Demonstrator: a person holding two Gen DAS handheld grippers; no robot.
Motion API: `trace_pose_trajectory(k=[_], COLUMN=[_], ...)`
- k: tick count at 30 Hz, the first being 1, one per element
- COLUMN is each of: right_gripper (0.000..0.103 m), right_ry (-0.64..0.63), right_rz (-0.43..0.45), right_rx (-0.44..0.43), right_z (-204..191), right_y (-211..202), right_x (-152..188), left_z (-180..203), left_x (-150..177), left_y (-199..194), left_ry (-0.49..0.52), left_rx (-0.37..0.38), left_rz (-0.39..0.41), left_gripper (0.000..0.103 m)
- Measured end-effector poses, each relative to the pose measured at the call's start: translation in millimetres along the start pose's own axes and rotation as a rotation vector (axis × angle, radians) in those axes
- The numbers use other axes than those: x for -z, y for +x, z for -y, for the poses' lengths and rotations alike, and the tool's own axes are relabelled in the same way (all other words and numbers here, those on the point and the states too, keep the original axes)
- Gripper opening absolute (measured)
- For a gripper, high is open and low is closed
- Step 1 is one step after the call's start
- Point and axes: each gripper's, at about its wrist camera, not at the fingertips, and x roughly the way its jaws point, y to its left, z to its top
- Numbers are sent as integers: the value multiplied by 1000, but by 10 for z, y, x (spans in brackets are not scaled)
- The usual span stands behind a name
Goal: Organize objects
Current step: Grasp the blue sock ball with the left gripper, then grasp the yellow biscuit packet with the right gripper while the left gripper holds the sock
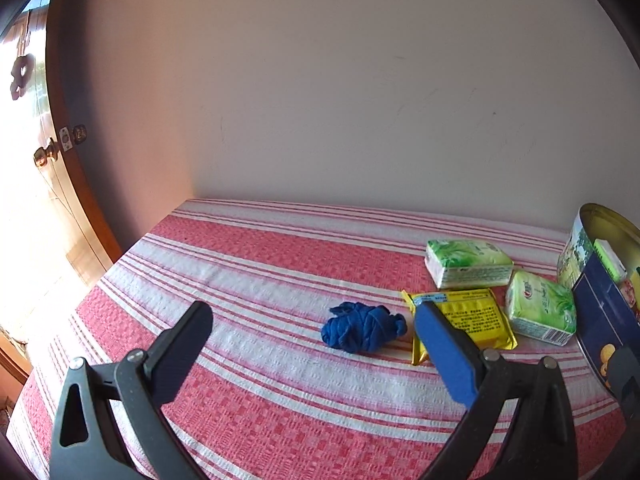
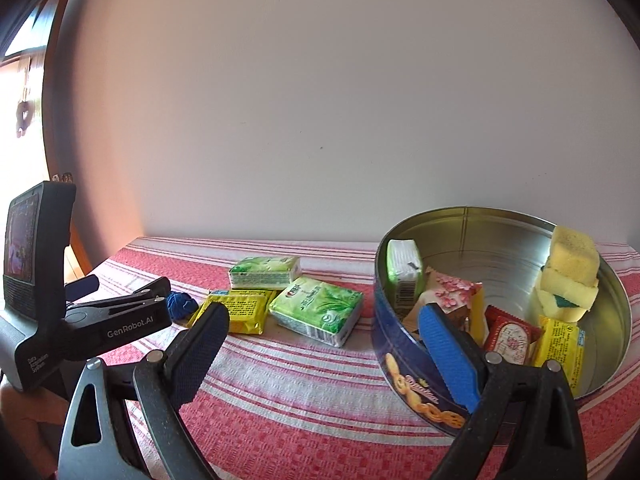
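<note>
Red-and-white striped woven cloth (image 1: 280, 264) covers the bench against a plain pale wall (image 1: 340, 80); left tool (image 1: 312, 328) spread wide, empty, above the cloth, nothing between its fingers; crumpled blue fabric ball (image 1: 362, 327) lies on the cloth ahead of it, just beside the yellow foil sachet (image 1: 466, 320); the tool's blue-padded right finger overlaps the sachet's near-left corner in view, contact unclear; two green tissue packs sit past it, rear tissue pack (image 1: 466, 263) flat near the wall side, front tissue pack (image 1: 540, 308) tilted, touching or just beside the sachet's right edge; round blue biscuit tin (image 2: 404, 364) stands at the right, lid off, near the front pack but apart from it.

Right tool (image 2: 320, 340) also wide and empty, hovering before the tin; its right finger overlaps the tin's near rim in view; inside the tin: green-and-white tissue pack (image 2: 405, 280) upright against the left wall, pink floral packet (image 2: 452, 292), red wrapped snacks (image 2: 508, 334), yellow sachet (image 2: 560, 340), stacked yellow sponges (image 2: 570, 276) leaning on the right wall; left tool's black body with small screen visible at the left edge of the right wrist view.
</note>
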Motion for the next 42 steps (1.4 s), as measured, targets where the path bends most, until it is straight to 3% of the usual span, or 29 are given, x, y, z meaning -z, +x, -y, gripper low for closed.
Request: trace_pose_trajectory(k=[7,18,22,24,25,28,29,33,36,42], right_gripper=[94,94,94,94,94,94,94,94,94,94], right_ry=[7,67,81,84,87,91,91,104,98,78], right_rz=[-85,-189,-215,-221,-219,-213,-214,-209,-209,-269], right_rx=[-47,-118,-128,-126,-123,-113,-113,-116,-132,-138], right_z=[-70,-16,-28,-30,-27,-11,-12,-40,-149,-436], right_y=[193,390,452,479,473,494,493,506,570,933], right_x=[25,77,90,99,102,96,95,92,78,10], left_z=[76,-151,-104,-103,-111,-115,-126,-198,-237,-459], left_x=[-44,-40,-49,-52,-53,-57,-61,-50,-67,-178], left_y=[291,874,892,875,847,809,804,788,719,518], left_ry=[83,-78,-63,-64,-69,-73,-76,-110,-90,-68], left_rx=[39,186,184,195,210,243,265,294,233,161], left_rz=[-72,-302,-303,-294,-281,-264,-259,-255,-224,-125], left_gripper=[102,103,103,96,83,62,48,46,42,42])
